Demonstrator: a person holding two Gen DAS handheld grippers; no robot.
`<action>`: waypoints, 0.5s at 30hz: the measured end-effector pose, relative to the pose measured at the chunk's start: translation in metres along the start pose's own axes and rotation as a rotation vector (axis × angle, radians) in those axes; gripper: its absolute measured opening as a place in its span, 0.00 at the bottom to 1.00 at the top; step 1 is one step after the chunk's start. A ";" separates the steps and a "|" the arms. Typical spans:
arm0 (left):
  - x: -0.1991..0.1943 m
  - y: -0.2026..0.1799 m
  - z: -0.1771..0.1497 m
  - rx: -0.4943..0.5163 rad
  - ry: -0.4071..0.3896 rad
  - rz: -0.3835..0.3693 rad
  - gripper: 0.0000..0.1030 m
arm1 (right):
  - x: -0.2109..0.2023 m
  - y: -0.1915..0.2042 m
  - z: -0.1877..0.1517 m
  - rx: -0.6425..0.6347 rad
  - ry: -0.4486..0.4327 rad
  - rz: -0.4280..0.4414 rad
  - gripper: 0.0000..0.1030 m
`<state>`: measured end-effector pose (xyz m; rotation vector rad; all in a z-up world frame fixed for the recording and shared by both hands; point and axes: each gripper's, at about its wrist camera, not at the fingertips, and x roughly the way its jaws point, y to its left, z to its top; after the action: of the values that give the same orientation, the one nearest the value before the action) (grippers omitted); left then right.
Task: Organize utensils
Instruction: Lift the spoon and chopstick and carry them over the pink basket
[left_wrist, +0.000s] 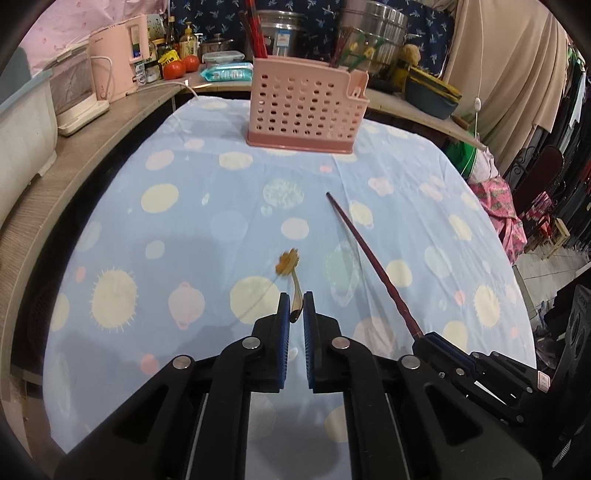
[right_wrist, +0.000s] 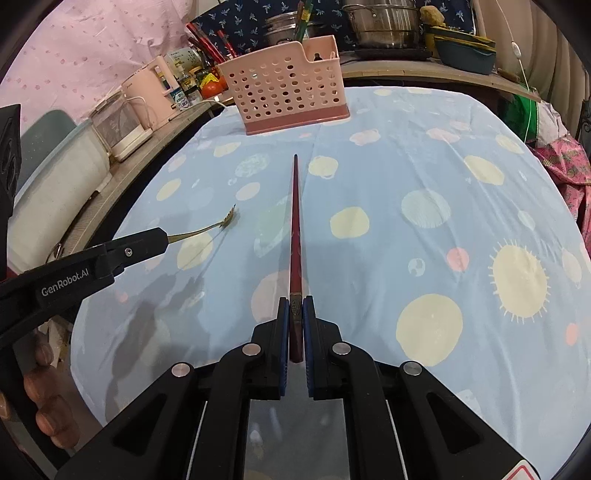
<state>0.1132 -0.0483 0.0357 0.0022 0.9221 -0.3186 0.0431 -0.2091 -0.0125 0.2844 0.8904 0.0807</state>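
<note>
Left gripper (left_wrist: 294, 306): jaws drawn narrow and clamped on the handle end of a small amber fork (left_wrist: 290, 267) with a flower-shaped head; the fork juts forward past the pads, clear of the cloth. In the right wrist view the same left gripper (right_wrist: 162, 236) enters from the left edge with the small amber fork (right_wrist: 207, 229) sticking out of its tip, and the fingers of a hand (right_wrist: 48, 398) show at the lower left.

Right gripper (right_wrist: 295, 314): jaws narrow, pressed on the thick end of a dark red chopstick (right_wrist: 295, 229) that points straight ahead toward the holder. From the left wrist view the right gripper (left_wrist: 424, 338) lies at lower right, with the dark red chopstick (left_wrist: 369, 258) slanting up and to the left.

Utensil holder (left_wrist: 303, 107), also (right_wrist: 288, 96): pink perforated plastic basket on a darker pink base, standing upright at the far edge of the table. Its left compartment holds red chopsticks (left_wrist: 255, 29); its right compartment holds green-handled utensils (left_wrist: 354, 55). A small side pocket sits at the right front corner; what it holds cannot be told.

Surface: table covered with a pale blue tablecloth (left_wrist: 184, 229) printed with yellow, pink and white planets and suns.

Surroundings: a wooden shelf (left_wrist: 110, 118) runs along the left and the back, carrying a pink kettle (left_wrist: 118, 59), bottles, two tomatoes (left_wrist: 181, 66), a pack of wipes (left_wrist: 227, 72), steel pots (left_wrist: 373, 26) and a stack of dark bowls (left_wrist: 432, 96). Curtains hang behind; clothing hangs at the right.
</note>
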 end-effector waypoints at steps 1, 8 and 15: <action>-0.003 0.001 0.003 -0.003 -0.007 -0.004 0.04 | -0.002 0.000 0.003 0.002 -0.008 0.003 0.07; -0.014 0.009 0.022 -0.033 -0.042 -0.011 0.01 | -0.022 0.004 0.029 0.002 -0.075 0.026 0.07; -0.027 0.015 0.047 -0.047 -0.093 -0.004 0.01 | -0.041 0.012 0.064 0.005 -0.158 0.058 0.07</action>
<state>0.1390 -0.0331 0.0834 -0.0578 0.8376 -0.2985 0.0680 -0.2192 0.0596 0.3169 0.7253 0.1083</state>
